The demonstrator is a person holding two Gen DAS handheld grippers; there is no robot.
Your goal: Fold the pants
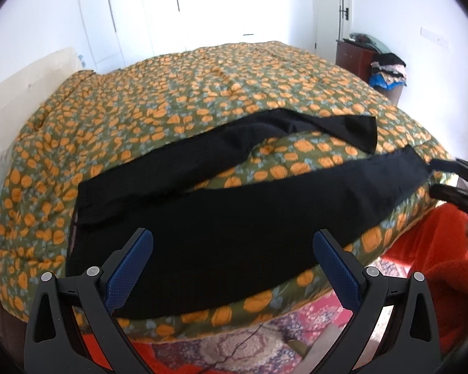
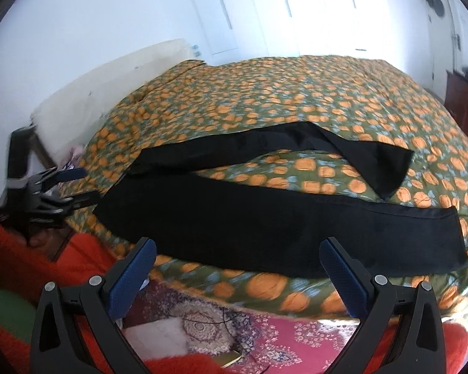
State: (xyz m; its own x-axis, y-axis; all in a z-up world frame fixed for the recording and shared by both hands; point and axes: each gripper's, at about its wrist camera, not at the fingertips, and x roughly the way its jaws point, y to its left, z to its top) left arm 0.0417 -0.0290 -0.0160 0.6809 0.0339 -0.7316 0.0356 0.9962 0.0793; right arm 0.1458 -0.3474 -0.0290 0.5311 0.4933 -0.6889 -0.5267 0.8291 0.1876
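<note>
The left tongs [image 1: 234,261] stand wide open with nothing between their blue-padded fingers [image 1: 131,268], hovering over the waist end of the black pants [image 1: 221,221]. In the right wrist view the same left tongs [image 2: 84,184] show at the left edge, tips just at the waist edge of the pants [image 2: 265,218]; whether they touch the cloth cannot be told through the blur.

The right tongs [image 2: 237,268] are likewise spread wide and empty, their blue pads [image 2: 346,277] framing the near edge of the nearer leg. From the left wrist view the right tongs [image 1: 446,177] appear blurred at the right, close to that leg's cuff, touching or apart I cannot tell.

The pants lie spread on a bed covered by a green quilt [image 1: 177,99] with orange flowers. The two legs fork apart: the nearer one runs straight along the bed's near edge, the farther one angles away, with a wedge of quilt between them and its cuff end turned back.

Below the bed edge lies a pink patterned rug [image 2: 265,333]. Orange-red fuzzy fabric [image 1: 436,249] fills the lower corners. Behind the bed are white wardrobe doors [image 1: 171,6], and a dark red cabinet [image 1: 355,56] stands at the right wall with a heap of clothes [image 1: 387,71] beside it.
</note>
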